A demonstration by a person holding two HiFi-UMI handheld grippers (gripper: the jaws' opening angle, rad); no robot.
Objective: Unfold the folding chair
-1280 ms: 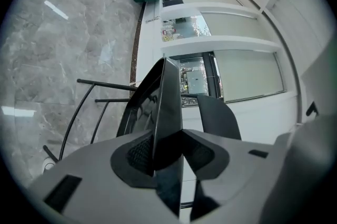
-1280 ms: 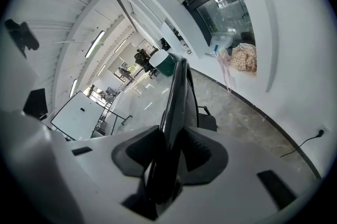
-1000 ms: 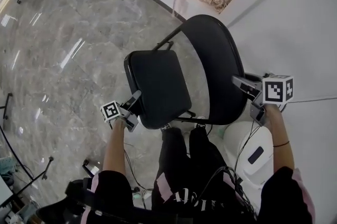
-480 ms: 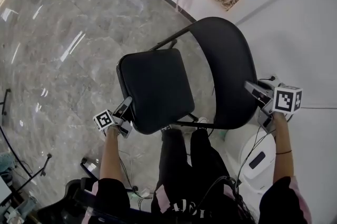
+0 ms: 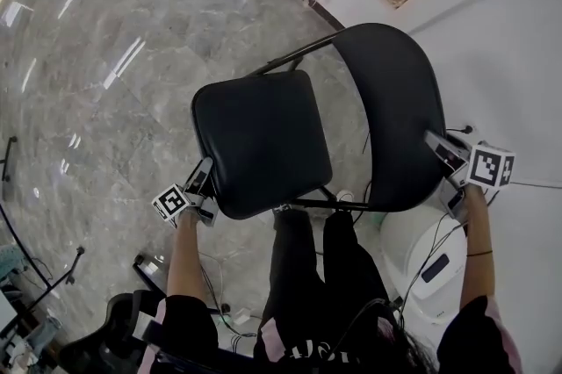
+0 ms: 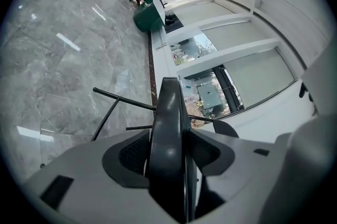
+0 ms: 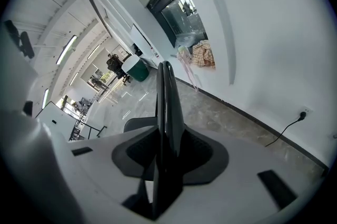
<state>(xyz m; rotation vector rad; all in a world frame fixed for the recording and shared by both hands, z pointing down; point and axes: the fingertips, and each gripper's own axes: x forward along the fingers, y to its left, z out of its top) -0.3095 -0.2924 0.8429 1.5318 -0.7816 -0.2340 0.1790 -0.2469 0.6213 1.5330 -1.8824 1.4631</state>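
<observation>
The left tool (image 5: pixel 203 177) has just been opening its jaws. The near edge of the seat (image 5: pixel 255 144) stands between them, but the pads no longer appear to press on it. The right tool (image 5: pixel 442 148) is clamped on the side edge of the backrest (image 5: pixel 391 109).

The folding chair (image 5: pixel 312 122) stands on the marble floor (image 5: pixel 105 56) in front of the person. Its seat is swung down nearly flat and its backrest is raised behind it, so the unfolding looks essentially done. What seems left is freeing the backrest and checking that the legs, mostly hidden under the seat, sit firmly.
</observation>
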